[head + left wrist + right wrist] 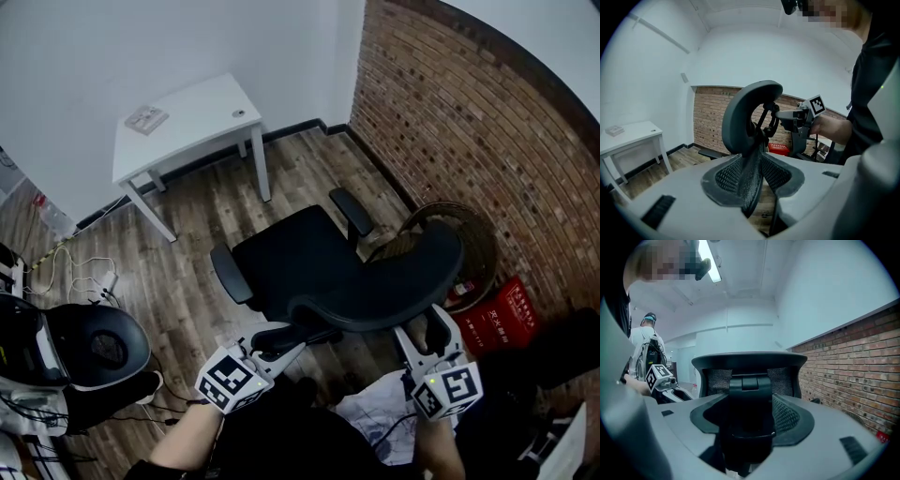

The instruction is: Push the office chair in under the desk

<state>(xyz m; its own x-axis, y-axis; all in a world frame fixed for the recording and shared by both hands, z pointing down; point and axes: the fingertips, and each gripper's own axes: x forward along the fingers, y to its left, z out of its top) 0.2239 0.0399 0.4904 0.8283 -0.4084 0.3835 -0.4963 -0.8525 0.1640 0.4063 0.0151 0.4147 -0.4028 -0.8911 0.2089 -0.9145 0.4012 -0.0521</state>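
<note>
The black office chair (300,258) stands on the wood floor with its seat toward the white desk (197,117) at the back left, and a stretch of floor lies between them. Its curved backrest (394,286) faces me. My left gripper (281,339) is shut on the backrest's left edge; in the left gripper view the mesh edge (752,187) sits pinched between the jaws of the left gripper (752,180). My right gripper (427,333) is shut on the backrest's right side, and in the right gripper view a black frame part (747,394) fills the gap of the right gripper (747,427).
A brick wall (450,122) runs along the right, with a round wicker basket (473,239) and a red box (502,314) at its foot. A black round device (98,347) and loose cables (80,272) lie at the left. A small flat packet (145,118) rests on the desk.
</note>
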